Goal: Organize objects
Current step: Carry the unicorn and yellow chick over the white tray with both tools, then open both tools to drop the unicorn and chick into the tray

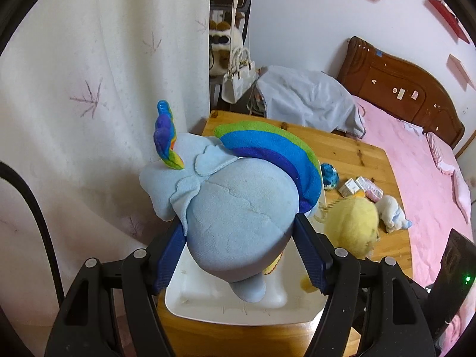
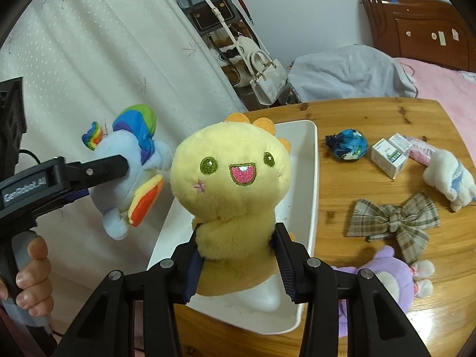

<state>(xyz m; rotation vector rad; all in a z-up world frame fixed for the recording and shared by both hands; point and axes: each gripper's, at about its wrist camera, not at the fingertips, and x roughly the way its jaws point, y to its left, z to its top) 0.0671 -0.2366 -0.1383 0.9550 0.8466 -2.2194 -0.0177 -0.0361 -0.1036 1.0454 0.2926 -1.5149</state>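
Observation:
My left gripper (image 1: 238, 255) is shut on a light-blue plush pony with rainbow mane (image 1: 238, 208) and holds it above the white tray (image 1: 208, 303); the pony also shows in the right wrist view (image 2: 125, 160), left of the tray. My right gripper (image 2: 238, 264) is shut on a yellow plush dinosaur (image 2: 232, 178) with green eyes and holds it upright over the white tray (image 2: 309, 178). The yellow plush shows in the left wrist view (image 1: 354, 226) too.
On the wooden table (image 2: 372, 113) lie a blue ball pouch (image 2: 348, 144), small white boxes (image 2: 389, 154), a white plush (image 2: 449, 178), a plaid bow (image 2: 395, 220) and a purple plush (image 2: 389, 279). A curtain hangs left; a pink bed stands right.

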